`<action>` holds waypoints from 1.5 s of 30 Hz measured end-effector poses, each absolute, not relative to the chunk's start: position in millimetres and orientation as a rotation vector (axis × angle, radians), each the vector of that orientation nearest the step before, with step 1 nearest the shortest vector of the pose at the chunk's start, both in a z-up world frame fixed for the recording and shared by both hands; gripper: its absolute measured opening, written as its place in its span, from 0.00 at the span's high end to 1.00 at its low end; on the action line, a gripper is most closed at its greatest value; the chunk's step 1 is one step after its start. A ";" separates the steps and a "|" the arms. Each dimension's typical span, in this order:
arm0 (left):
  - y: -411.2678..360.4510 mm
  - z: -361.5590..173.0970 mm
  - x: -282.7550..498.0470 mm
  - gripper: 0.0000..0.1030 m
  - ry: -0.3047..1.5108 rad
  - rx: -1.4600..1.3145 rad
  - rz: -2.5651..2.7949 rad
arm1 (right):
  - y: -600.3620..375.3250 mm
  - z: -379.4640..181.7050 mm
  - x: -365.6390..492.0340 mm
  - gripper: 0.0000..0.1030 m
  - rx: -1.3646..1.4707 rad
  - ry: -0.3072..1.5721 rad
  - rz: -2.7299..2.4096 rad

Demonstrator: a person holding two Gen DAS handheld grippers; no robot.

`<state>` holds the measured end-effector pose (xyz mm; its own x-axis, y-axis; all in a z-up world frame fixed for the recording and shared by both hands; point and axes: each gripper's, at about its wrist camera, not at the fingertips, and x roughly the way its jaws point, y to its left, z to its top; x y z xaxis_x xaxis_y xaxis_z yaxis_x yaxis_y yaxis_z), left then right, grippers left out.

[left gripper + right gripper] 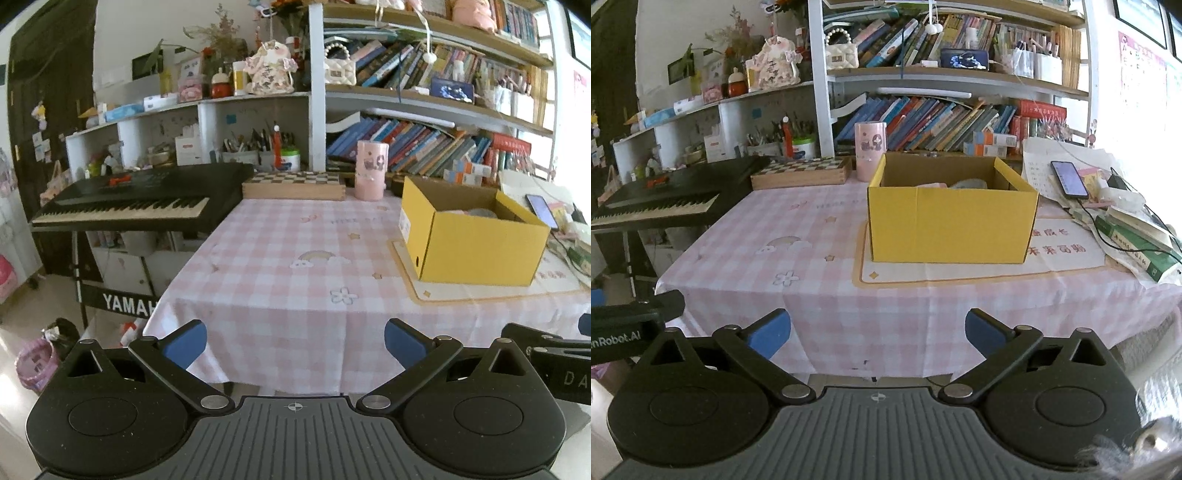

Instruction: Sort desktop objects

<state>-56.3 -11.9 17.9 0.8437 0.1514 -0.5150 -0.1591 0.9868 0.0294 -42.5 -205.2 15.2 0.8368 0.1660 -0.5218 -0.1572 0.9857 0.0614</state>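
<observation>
At the near edge of the table, both tongs hang back from the cloth with nothing between their blue pads. The left gripper point(295, 341) is spread wide and empty, held short of the near left corner of the pink checked tablecloth point(280, 266). The right gripper point(877, 332) is likewise spread and empty, lined up with the yellow box point(951, 221), which stands on a cream mat point(960, 271) right of the table's middle, well apart from both tools.

The box is open at the top, and something pale and something grey lie low inside it; what they are cannot be told. The cloth in front of and left of the box carries only its printed pictures. At the far edge stand a pink cup point(870, 151) and a wooden chessboard case point(801, 171), the cup just beside the box's far left corner. On the right lie a phone point(1070, 180) with its cable, papers and green books point(1137, 245). A keyboard point(133, 203) sits beyond the left edge.

By my reading, the sorting looks near its end or between items. To do the next reach well, choose one loose thing, probably from the cluttered right side, keep the jaws wide until they straddle it, come in low and straight, and steer clear of the phone cable and the box wall.
</observation>
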 end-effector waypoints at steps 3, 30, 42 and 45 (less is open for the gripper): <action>-11.2 16.4 -58.6 0.00 0.550 -0.013 0.153 | -202.9 14.3 -45.5 0.00 0.016 0.560 0.174; -11.9 10.1 -64.7 0.00 0.594 0.013 0.146 | -199.1 3.8 -52.2 0.00 0.042 0.619 0.182; -12.4 10.9 -66.1 0.00 0.596 0.017 0.147 | -198.0 4.5 -55.3 0.00 0.044 0.621 0.197; -12.8 12.2 -67.0 0.00 0.595 0.020 0.147 | -197.9 4.5 -55.4 0.00 0.044 0.621 0.195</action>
<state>-67.0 -12.8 12.2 0.8178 0.1435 -0.5573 -0.1322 0.9894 0.0607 -55.4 -197.9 4.5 0.7958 0.1950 -0.5733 -0.1685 0.9806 0.0997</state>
